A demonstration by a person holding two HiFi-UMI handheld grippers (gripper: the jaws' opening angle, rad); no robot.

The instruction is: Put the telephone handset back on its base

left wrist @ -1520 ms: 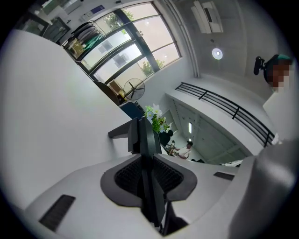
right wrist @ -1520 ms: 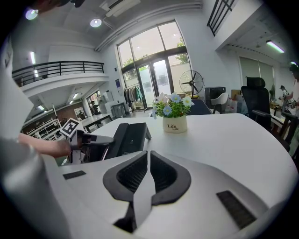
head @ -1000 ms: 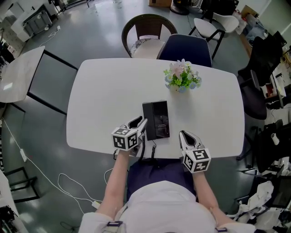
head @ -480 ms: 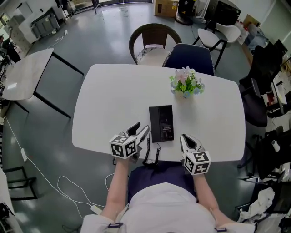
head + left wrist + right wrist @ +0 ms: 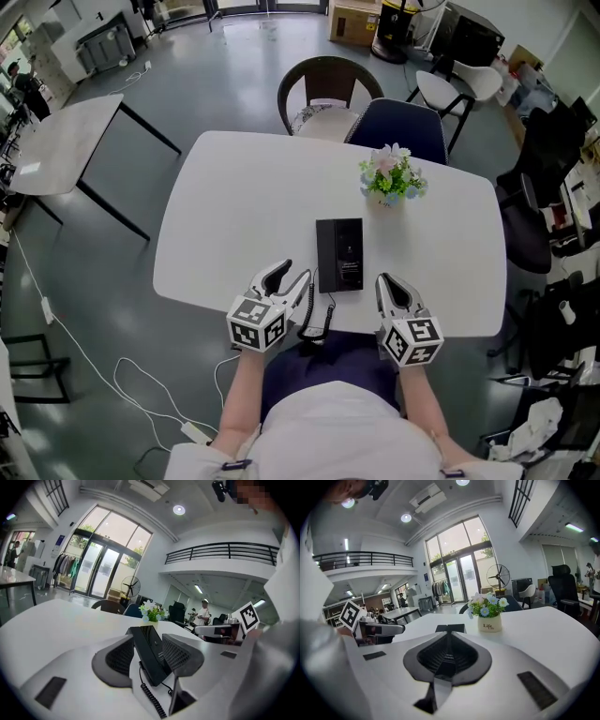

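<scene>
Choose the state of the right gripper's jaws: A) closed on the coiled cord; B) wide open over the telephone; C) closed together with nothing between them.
C: in the right gripper view, the right gripper shows its jaws meeting, with nothing between.

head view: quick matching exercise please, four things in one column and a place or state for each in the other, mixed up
1 telephone
2 flower pot
3 coiled cord
4 right gripper

a jaws together, nothing between them
b trails off the near edge of the table
c black, lying flat near the middle
d far side, in front of the navy chair

Pairs: 1-c, 2-d, 3-b, 4-a
</scene>
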